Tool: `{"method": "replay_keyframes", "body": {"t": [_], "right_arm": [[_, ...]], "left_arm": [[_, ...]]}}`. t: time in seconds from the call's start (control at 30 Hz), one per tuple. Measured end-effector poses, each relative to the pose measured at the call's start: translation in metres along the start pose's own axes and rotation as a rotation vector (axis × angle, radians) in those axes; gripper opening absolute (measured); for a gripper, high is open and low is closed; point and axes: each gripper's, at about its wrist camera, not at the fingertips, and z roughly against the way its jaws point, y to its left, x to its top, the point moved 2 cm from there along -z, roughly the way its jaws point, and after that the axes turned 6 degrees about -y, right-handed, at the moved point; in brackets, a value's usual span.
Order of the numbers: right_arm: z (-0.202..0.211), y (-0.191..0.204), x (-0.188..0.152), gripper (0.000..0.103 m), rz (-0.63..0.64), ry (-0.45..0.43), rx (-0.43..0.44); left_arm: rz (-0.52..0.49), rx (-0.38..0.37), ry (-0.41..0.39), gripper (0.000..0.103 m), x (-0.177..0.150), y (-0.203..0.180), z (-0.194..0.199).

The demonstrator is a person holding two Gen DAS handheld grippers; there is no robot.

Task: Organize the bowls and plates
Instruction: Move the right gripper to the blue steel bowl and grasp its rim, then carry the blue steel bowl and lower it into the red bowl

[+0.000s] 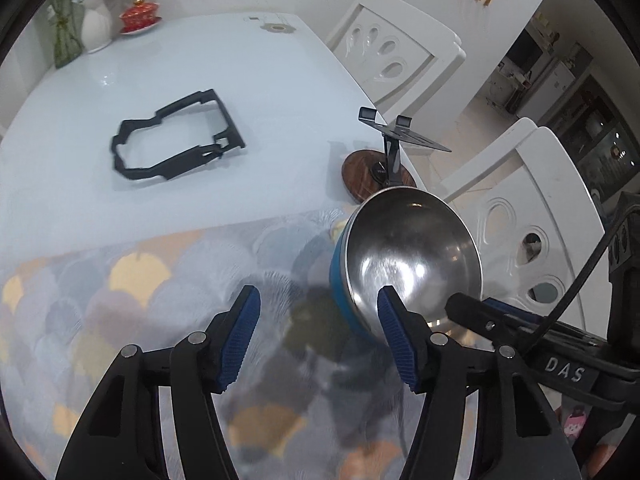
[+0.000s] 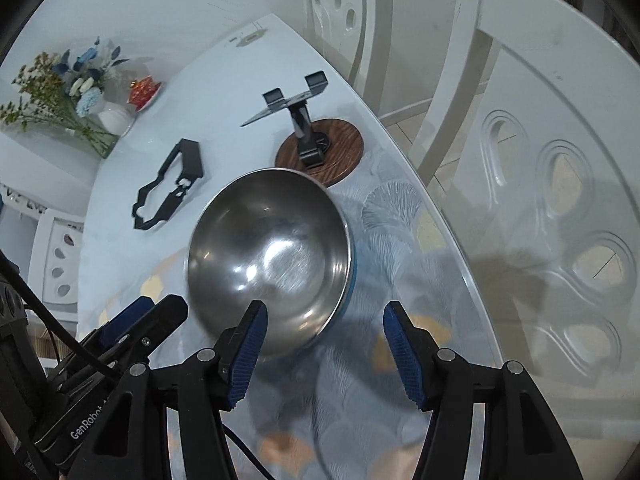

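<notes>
A steel bowl [image 1: 412, 256] with a blue outside sits on the patterned mat near the table's right edge; the right wrist view shows the bowl [image 2: 272, 256] from above. My left gripper [image 1: 318, 336] is open over the mat to the bowl's left, and its right finger [image 1: 394, 336] overlaps the bowl's near rim. My right gripper [image 2: 324, 352] is open too. Its left finger [image 2: 248, 356] crosses the near rim, and part of that rim shows in the gap. No pad presses on the bowl. Each view shows the other gripper's tip beside the bowl.
A black plastic frame [image 1: 176, 136] lies flat on the white table [image 1: 260, 80]. A phone stand on a round wooden base [image 2: 320, 148] stands just beyond the bowl. A vase of flowers [image 2: 108, 116] and a red lidded cup [image 1: 138, 16] are at the far end. White chairs [image 2: 560, 184] line the right edge.
</notes>
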Motion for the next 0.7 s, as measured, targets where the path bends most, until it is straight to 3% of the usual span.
{"method": "replay_keyframes", "body": {"t": [0.3,0.4,0.7], "right_arm": [[-0.027,-0.006,0.003,0.057,0.011,0.021,-0.016],[-0.032,-0.007,0.003,0.043,0.015,0.037,-0.014],[-0.041,-0.012,0.000,0.031,-0.008,0.063,0.008]], "left_arm": [[-0.014,-0.039,0.049,0.030,0.005,-0.006,-0.035],[0.001,-0.066,0.071,0.021,0.003,-0.007,-0.040],[-0.008,-0.074,0.071,0.020,-0.001,-0.012,-0.039]]}}
